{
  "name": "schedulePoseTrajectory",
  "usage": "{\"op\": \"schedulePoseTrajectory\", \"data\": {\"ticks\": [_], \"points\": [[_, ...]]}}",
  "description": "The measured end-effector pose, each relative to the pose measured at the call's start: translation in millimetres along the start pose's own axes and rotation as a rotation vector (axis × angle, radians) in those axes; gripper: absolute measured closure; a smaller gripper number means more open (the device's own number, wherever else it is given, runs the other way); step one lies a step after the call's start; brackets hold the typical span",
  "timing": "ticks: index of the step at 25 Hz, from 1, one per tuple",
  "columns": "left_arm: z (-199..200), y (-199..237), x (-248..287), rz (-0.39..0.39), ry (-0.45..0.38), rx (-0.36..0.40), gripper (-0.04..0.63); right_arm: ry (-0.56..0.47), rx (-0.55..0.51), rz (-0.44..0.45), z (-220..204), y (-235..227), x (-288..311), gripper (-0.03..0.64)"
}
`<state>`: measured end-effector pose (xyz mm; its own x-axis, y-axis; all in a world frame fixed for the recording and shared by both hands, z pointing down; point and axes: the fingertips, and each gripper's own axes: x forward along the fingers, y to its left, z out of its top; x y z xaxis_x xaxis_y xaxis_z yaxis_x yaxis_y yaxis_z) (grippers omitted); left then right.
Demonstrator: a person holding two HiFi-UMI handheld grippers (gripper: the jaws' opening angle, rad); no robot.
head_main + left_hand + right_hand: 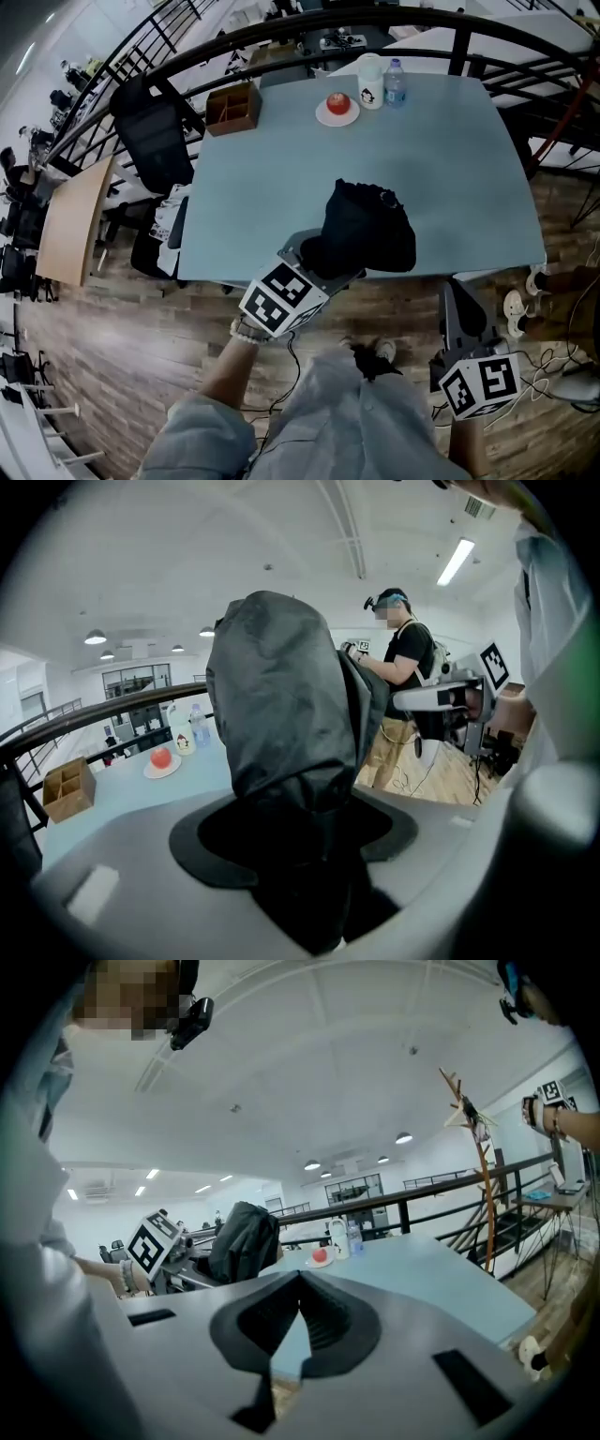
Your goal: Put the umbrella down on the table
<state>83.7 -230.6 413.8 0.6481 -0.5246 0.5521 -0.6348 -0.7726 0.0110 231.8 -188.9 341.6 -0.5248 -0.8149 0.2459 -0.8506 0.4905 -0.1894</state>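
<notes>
Folded umbrella (370, 230) clamped in left fingers (131, 874); right fingers (333, 1326) together, empty. With desk (450, 169) edge just below left fingers, release here risks umbrella slipping off.

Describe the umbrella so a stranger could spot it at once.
Start at the pale blue table. At its near edge the left tool grips the umbrella, a folded black fabric bundle. It is the only black thing there; the cup, bottle and plate stand at the far edge.

Bright ceiling lights (456, 562); fisheye warp, dark corners.
</notes>
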Motion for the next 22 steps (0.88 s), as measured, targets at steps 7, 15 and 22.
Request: {"op": "schedulePoseTrajectory", "data": {"ticks": [7,15,22], "points": [[-34.6,-0.8,42.2,-0.074,0.172,0.098,0.321,0.029,0.023,-0.045,-12.6,-7.9,-10.8,0.618],[-77.0,4.1,87.5,-0.12,0.344,0.168,0.321,0.061,0.043,-0.077,-23.9,-11.7,-18.3,0.618],[-111.3,9.5,122.3,-0.154,0.463,0.183,0.32,0.087,0.05,-0.107,-30.3,-15.1,-25.7,0.618]]}}
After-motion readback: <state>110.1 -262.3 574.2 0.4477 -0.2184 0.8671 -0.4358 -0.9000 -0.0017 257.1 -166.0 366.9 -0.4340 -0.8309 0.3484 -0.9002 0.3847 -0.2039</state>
